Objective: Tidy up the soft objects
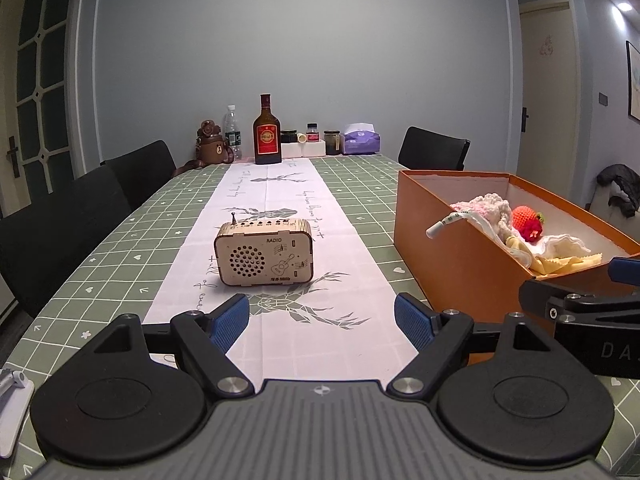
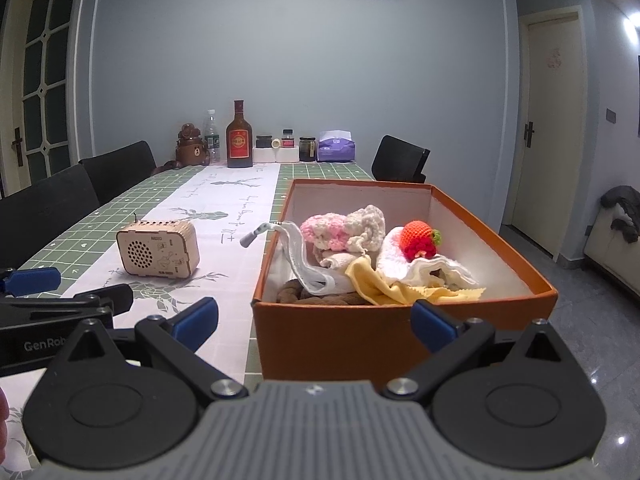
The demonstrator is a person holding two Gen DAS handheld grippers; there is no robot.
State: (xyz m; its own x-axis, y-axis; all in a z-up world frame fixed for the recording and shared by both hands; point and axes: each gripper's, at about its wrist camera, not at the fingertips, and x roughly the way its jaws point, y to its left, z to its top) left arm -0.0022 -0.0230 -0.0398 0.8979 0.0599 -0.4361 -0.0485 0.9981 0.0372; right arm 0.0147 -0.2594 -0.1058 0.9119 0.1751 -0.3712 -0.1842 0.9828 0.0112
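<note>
An orange box [image 2: 328, 332] [image 1: 448, 248] stands on the table's right side. It holds soft things: a pink and white knitted piece [image 2: 340, 228], a crocheted strawberry [image 2: 418, 238] [image 1: 528, 220], white cloths [image 2: 440, 268], a yellow cloth [image 2: 384, 288], a brown item [image 2: 304, 296] and a white strap [image 2: 296, 256] that hangs over the left wall. My right gripper [image 2: 316, 320] is open and empty, just in front of the box. My left gripper [image 1: 322, 316] is open and empty over the table runner, left of the box.
A wooden toy radio [image 1: 264, 254] [image 2: 158, 250] stands on the white runner. At the table's far end stand bottles [image 1: 267, 132], jars, a bear flask [image 1: 210, 144] and a tissue pack [image 1: 362, 140]. Black chairs [image 1: 80, 208] line the left side and one [image 1: 434, 150] stands far right.
</note>
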